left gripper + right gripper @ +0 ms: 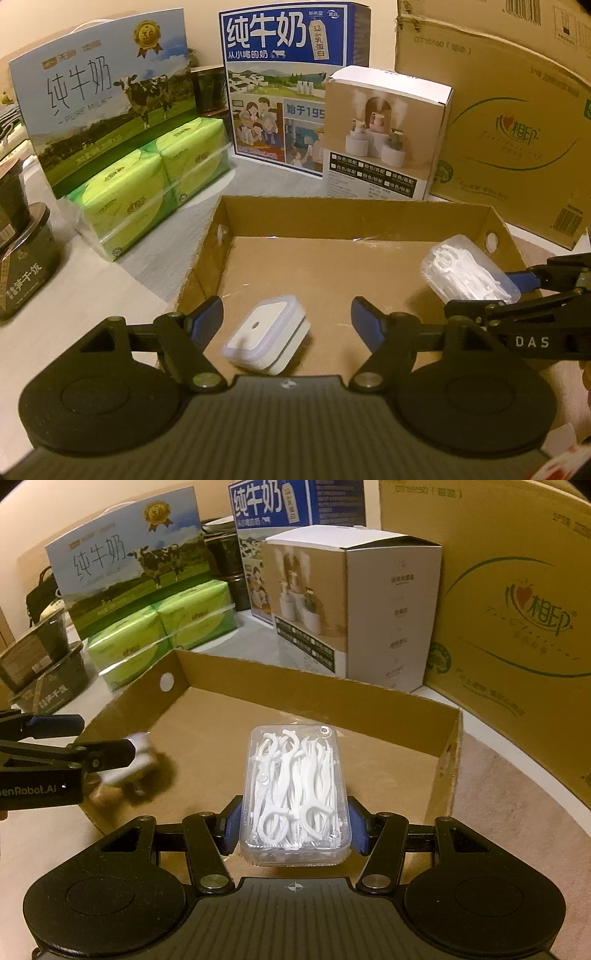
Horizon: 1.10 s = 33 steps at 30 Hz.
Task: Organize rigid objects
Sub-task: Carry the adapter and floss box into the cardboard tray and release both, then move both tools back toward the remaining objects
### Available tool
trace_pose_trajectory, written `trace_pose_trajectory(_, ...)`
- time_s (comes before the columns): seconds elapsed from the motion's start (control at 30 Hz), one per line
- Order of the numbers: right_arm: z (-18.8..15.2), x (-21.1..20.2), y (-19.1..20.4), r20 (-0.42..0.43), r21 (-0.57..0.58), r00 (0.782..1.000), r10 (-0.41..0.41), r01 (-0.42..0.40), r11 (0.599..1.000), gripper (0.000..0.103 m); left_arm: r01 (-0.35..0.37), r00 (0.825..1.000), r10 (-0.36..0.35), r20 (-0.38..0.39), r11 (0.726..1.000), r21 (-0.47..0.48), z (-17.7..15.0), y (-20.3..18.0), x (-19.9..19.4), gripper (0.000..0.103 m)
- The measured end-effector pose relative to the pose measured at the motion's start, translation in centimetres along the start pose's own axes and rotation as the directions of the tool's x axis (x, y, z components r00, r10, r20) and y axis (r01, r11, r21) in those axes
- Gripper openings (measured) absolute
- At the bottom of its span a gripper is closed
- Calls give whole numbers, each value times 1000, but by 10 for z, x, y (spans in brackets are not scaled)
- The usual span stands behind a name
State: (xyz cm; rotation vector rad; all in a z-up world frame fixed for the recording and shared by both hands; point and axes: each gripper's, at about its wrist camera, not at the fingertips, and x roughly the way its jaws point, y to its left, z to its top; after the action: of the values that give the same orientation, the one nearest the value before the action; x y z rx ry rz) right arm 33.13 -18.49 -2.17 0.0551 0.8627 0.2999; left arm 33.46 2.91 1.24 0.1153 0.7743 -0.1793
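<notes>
Left gripper (287, 323): standing wide apart, gripping nothing, hovering over the small white square plastic case (266, 336).
White case: lying on the floor of the shallow brown cardboard tray (354, 218), near its front-left corner.
Right gripper (294, 826): clamping the clear rectangular box of white floss picks (294, 794) by its near end, above the tray's right side.

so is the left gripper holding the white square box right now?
No: the left gripper is open, its fingers spread clear of the white square box, which is inside the cardboard tray.
</notes>
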Motion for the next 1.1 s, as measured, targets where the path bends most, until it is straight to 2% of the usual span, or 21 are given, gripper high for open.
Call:
trace_pose_trajectory(0.27,1,-1,2,26,12,1000,-3,2,1000,57,-14,1000,14,2,1000,-6,-3,5,-7,74)
trace_pose_trajectory(0.33,2,-4,2,35,8,999,-12,12,1000,67,-17,1000,17,3,1000,-5,-4,5,-10,77)
trace_pose_trajectory(0.47,0,-16,3,43,0,999,-30,30,1000,71,-16,1000,16,14,1000,-11,-7,4,-23,79)
trace_pose_trajectory(0.73,-15,-63,11,62,-3,997,-38,39,999,74,-15,999,17,48,999,-45,-25,-3,-70,88)
trace_pose_trajectory(1.1,-65,-132,31,79,-28,996,-34,37,999,84,-17,997,25,66,994,-110,-71,-21,-139,94)
